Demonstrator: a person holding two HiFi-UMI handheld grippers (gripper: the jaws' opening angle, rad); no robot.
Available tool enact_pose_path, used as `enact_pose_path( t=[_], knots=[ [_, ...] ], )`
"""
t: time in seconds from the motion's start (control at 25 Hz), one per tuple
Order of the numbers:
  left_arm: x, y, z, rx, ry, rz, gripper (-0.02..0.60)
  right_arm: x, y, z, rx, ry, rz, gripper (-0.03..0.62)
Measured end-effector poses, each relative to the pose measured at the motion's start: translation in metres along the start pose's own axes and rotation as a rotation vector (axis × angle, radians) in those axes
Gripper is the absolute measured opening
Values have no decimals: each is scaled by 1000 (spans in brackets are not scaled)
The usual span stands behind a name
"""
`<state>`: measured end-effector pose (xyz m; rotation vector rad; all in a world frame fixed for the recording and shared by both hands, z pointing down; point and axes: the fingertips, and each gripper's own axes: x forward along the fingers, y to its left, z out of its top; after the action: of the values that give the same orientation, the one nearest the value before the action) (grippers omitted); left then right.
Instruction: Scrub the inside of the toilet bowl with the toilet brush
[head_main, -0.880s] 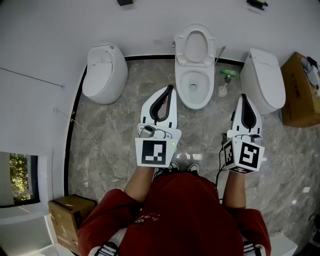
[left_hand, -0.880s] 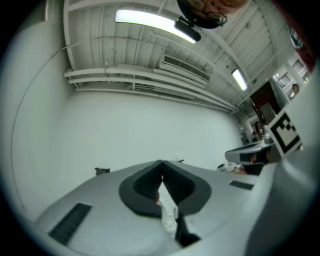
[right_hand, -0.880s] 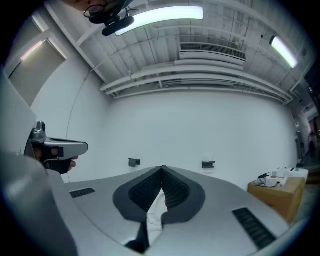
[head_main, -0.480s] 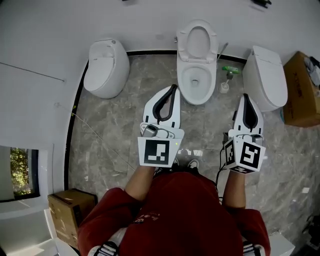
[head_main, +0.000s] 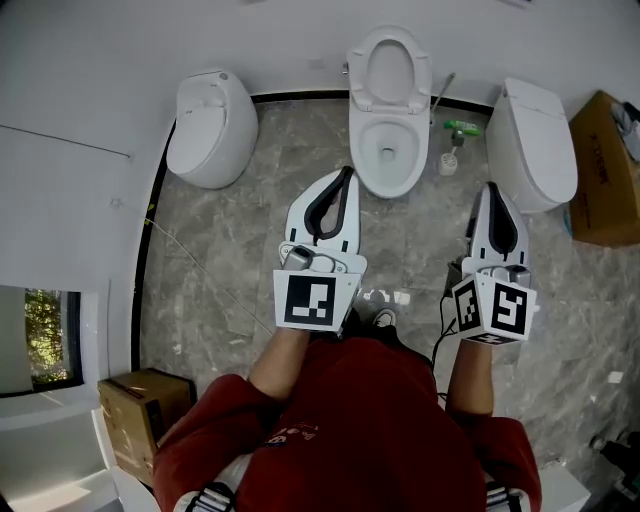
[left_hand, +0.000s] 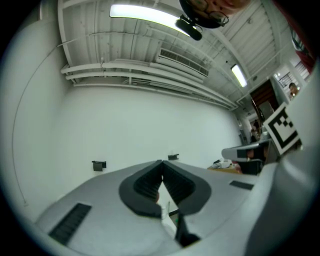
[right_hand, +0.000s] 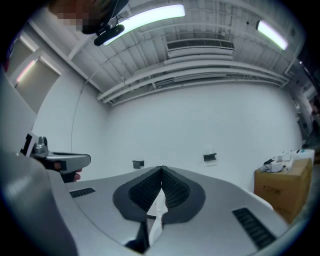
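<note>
A grey marbled floor (head_main: 230, 250) fills most of the head view, bounded by a white wall (head_main: 150, 40) with a dark strip along its foot. Three white toilets stand against that wall. The middle toilet (head_main: 388, 150) has its lid up and its bowl open, the left toilet (head_main: 210, 125) and the right toilet (head_main: 540, 145) have their lids down. A person in a red top (head_main: 350, 420) stands facing the middle toilet, well back from it, with both forearms held out. A cardboard box (head_main: 608, 170) sits at the right edge beside the right toilet, and another box (head_main: 140, 415) sits low at the left near a window (head_main: 45, 350).

The left gripper (head_main: 346, 173) is held level, its tips pointing toward the front of the middle toilet. In the left gripper view its jaws meet at the tips with nothing between them. The right gripper (head_main: 491, 187) is also level, pointing at the floor gap between the middle and right toilets. In the right gripper view its jaws are pressed together and hold nothing.

The toilet brush (head_main: 449, 158) stands on the floor in a small white holder with a green part above it, just right of the middle toilet and apart from both grippers
</note>
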<state>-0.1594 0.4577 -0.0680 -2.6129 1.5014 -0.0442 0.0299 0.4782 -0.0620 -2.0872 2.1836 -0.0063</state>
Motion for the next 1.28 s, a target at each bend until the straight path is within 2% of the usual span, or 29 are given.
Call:
enact_pose_path(
  t=[0.08,0.24,0.52,0.72,1.08,1.28],
  knots=[
    [6,-8,-2,4,1,-10,-2,-1,-7,-3,24,3,7,0],
    [27,-20,-6,-8,-1,-33,-2,4,-28,-11,5,28,-22,0],
    [103,-25,-21,-35,-13,-86,-1,52,-73,-25,-39,58,-92,0],
    [184,-3,-40,-39,-13,-95,-2,126,-103,-44,-46,86,-126,0],
    [341,79,-76,-68,27,-112,-2,305,-123,-68,-66,142,-168,0],
    [403,109,-98,-86,34,-124,-2,366,-133,-91,-74,190,-193,0]
  ],
)
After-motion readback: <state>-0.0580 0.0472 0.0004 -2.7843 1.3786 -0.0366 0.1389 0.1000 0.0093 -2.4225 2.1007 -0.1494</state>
